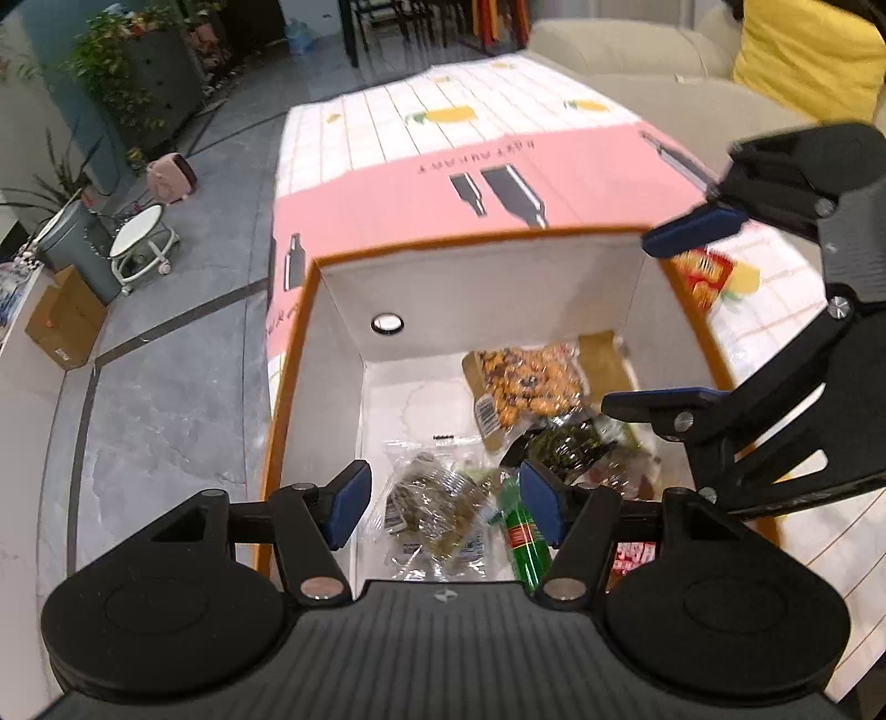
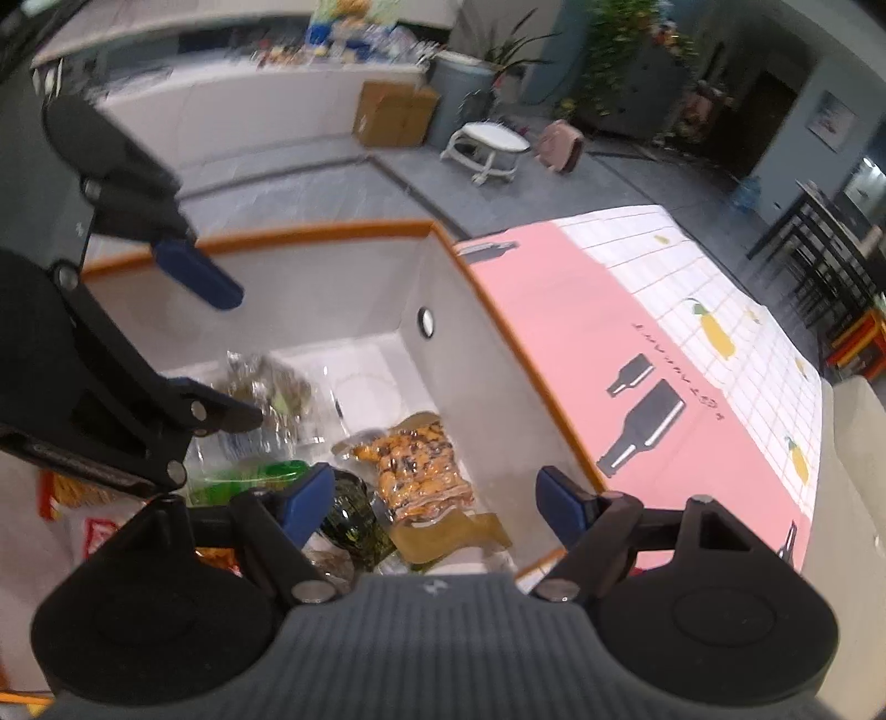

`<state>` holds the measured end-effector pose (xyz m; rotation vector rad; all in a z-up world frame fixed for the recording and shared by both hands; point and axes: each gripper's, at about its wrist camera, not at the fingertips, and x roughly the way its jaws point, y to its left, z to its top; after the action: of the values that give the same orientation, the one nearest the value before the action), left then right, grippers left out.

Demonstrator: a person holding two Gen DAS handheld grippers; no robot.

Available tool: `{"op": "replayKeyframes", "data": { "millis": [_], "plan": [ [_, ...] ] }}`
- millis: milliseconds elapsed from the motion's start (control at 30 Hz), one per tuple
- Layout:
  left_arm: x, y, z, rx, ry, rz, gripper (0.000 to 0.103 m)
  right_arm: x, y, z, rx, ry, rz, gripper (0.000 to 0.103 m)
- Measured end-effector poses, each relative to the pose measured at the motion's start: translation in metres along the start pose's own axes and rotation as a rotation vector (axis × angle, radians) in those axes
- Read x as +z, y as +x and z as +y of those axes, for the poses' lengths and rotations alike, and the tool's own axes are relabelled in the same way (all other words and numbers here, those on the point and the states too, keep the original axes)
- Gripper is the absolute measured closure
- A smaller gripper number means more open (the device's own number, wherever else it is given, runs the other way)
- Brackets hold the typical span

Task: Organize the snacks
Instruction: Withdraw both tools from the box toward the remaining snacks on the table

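A white box with an orange rim stands on the table and holds several snack packets. Inside lie an orange nut packet, a clear packet of greenish-brown pieces, a green packet and a dark green packet. My left gripper hangs open above the clear packet, holding nothing. My right gripper is open over the box's right side, also with nothing in it.
A red and yellow packet lies on the tablecloth beside the box, near a red and white one. Beyond are a sofa with a yellow cushion, a white stool and a cardboard box.
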<state>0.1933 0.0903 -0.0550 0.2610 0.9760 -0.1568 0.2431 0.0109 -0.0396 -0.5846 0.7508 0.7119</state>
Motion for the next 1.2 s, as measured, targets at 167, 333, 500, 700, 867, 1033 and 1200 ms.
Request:
{"op": "replayKeyframes", "data": {
  "millis": [167, 333, 500, 700, 867, 1033, 1200],
  "plan": [
    [-0.001, -0.027, -0.007, 0.02, -0.059, -0.075, 0.031, -0.009, -0.031, -0.01, 0.0, 0.113, -0.072, 0.026],
    [-0.004, -0.053, -0.019, 0.065, -0.106, -0.15, 0.031, -0.023, -0.06, -0.011, -0.022, 0.194, -0.13, 0.026],
    [-0.01, -0.074, -0.032, 0.088, -0.167, -0.206, 0.031, -0.043, -0.09, -0.011, -0.051, 0.268, -0.183, 0.026],
    [-0.023, -0.097, -0.059, 0.068, -0.236, -0.292, 0.031, -0.082, -0.122, -0.009, -0.133, 0.377, -0.23, 0.026],
    [-0.032, -0.106, -0.091, 0.004, -0.282, -0.338, 0.031, -0.121, -0.137, -0.004, -0.189, 0.457, -0.242, 0.026],
    [-0.041, -0.099, -0.124, -0.043, -0.268, -0.331, 0.031, -0.161, -0.149, 0.0, -0.253, 0.519, -0.235, 0.026],
    [-0.048, -0.086, -0.157, -0.068, -0.222, -0.303, 0.031, -0.203, -0.149, 0.001, -0.287, 0.605, -0.2, 0.026]
  ]
}}
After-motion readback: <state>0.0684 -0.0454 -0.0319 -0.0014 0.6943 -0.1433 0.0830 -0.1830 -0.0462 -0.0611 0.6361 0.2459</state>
